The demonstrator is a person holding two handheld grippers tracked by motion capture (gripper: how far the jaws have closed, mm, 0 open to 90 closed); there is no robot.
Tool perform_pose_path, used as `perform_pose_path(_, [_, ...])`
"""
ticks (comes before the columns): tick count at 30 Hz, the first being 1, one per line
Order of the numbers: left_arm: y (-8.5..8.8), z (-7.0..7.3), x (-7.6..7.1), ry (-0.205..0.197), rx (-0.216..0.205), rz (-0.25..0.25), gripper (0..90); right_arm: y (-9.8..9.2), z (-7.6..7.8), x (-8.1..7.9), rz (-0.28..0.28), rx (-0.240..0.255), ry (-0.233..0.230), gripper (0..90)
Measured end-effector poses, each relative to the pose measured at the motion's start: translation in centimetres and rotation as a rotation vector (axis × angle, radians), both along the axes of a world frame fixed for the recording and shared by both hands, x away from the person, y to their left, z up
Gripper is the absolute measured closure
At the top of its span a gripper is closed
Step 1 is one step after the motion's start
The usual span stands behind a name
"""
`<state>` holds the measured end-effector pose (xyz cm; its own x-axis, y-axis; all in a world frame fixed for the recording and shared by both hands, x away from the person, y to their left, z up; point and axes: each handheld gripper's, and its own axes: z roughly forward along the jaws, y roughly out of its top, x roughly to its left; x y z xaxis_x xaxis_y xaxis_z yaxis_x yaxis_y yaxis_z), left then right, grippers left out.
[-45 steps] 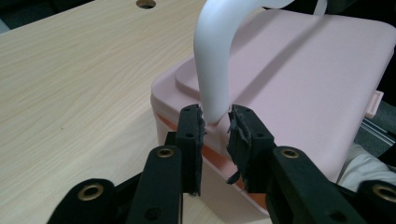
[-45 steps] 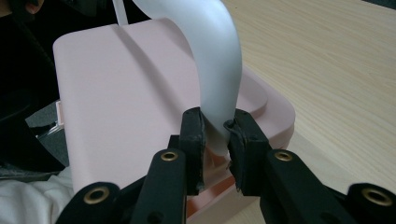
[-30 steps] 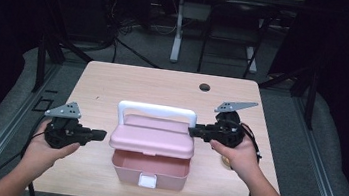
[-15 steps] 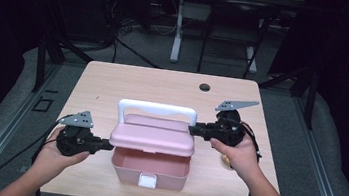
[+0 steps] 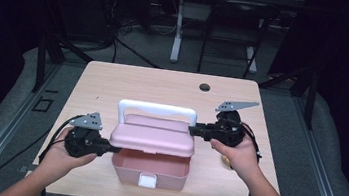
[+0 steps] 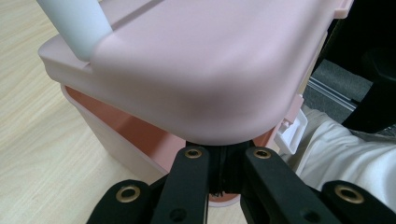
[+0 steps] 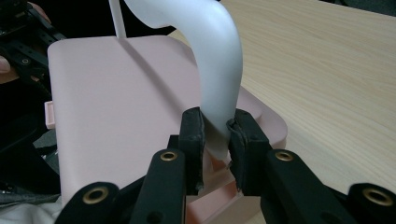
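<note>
A pink box sits at the table's near middle, its lid [image 5: 152,138] tilted up off the base [image 5: 149,169] so the inside shows. My right gripper [image 5: 193,129] is shut on the right leg of the white handle [image 5: 157,108]; the right gripper view shows its pads [image 7: 192,135] pinching that handle [image 7: 219,60] above the lid [image 7: 116,102]. My left gripper [image 5: 112,149] is shut at the box's left side. In the left gripper view its tips [image 6: 219,156] sit against the base [image 6: 116,135], just under the overhanging lid [image 6: 201,65].
A white latch [image 5: 147,180] hangs on the box's front wall. A dark round hole [image 5: 205,87] lies in the wooden table [image 5: 113,85] at the far right. Black stands and cables crowd the floor behind. White clothing [image 6: 336,154] shows past the box.
My left gripper has moved right and nearer, from open table up against the box's left side under the lid. The right gripper has held still on the handle.
</note>
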<state>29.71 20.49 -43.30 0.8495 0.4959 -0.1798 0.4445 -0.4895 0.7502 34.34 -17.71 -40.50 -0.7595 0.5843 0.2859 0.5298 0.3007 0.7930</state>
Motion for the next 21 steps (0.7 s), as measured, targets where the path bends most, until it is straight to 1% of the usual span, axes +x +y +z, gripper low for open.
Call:
perform_pose_path(5, [-0.1,0.1,0.0,-0.001,0.007,-0.004,90.0,0.0,-0.1,0.0,0.000,0.005,0.002,75.4])
perform_pose_path(10, [-0.1,0.2,0.1,-0.002,0.005,-0.002,90.0,0.0,-0.2,0.0,-0.006,0.007,0.003,74.7])
perform_pose_path(12, [-0.1,0.3,0.1,0.000,0.009,-0.003,90.0,-0.1,-0.2,-0.1,-0.014,0.003,-0.004,73.8])
perform_pose_path(15, [-0.1,0.5,0.1,-0.001,0.010,0.000,90.0,-0.4,-0.1,-0.2,-0.044,0.006,-0.019,73.8])
perform_pose_path(17, [-0.1,0.6,0.2,0.001,0.004,0.002,90.0,-0.8,0.0,-0.4,-0.059,0.004,-0.034,74.1])
perform_pose_path(21, [-0.2,1.1,0.4,-0.003,0.006,0.006,90.0,-1.4,0.3,-1.1,-0.069,-0.001,-0.051,76.1])
